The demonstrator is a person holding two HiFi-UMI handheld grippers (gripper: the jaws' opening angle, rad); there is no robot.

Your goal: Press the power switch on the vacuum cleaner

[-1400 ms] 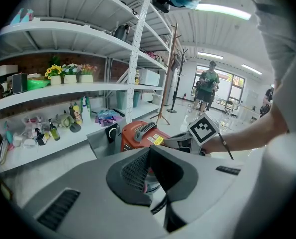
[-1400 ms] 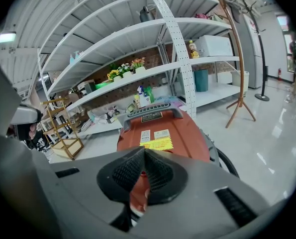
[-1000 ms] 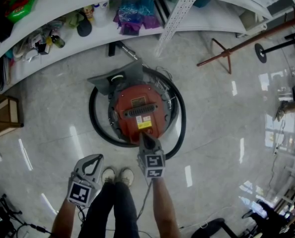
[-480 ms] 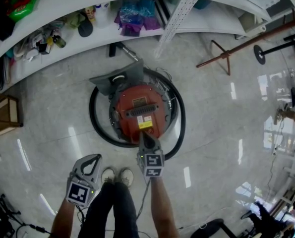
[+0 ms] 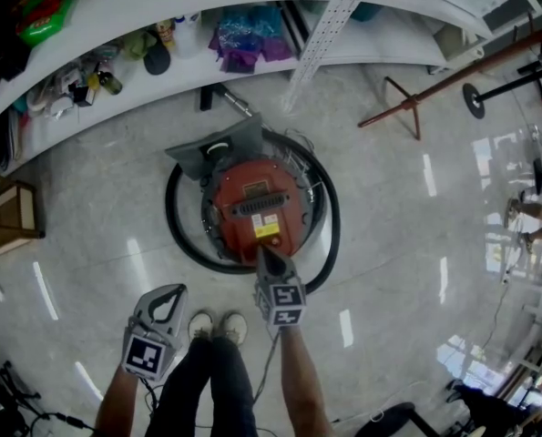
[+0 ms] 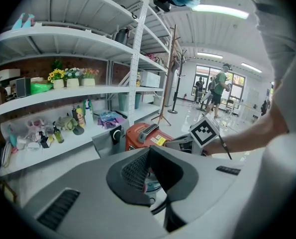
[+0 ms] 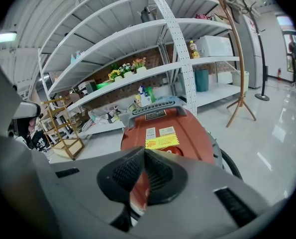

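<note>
Scene: a person stands over a red canister vacuum cleaner (image 5: 257, 209) on a glossy floor (image 5: 407, 244), its black hose (image 5: 173, 235) looped around it, open shelving (image 5: 116, 98) beyond.
Switch direction: the vacuum cleaner lies straight ahead of and below the right tool (image 5: 262, 253). Its carry handle points away from the person, toward the shelving.
Nearer hand: the right tool, whose tip sits at the near rim of the red lid. The left tool (image 5: 168, 296) hangs well back, beside the person's shoes.
Right tool: pads pressed together into a single point, nothing pinched. In the right gripper view the closed tip (image 7: 144, 153) is aimed at the lid just below the yellow label (image 7: 161, 142).
Likely target: a round red button (image 7: 174, 151) beside that tip is probably the power switch. Whether the tip touches it cannot be told.
Left tool: pads (image 6: 148, 152) also closed and empty, facing the vacuum cleaner (image 6: 145, 133) from a distance.
</note>
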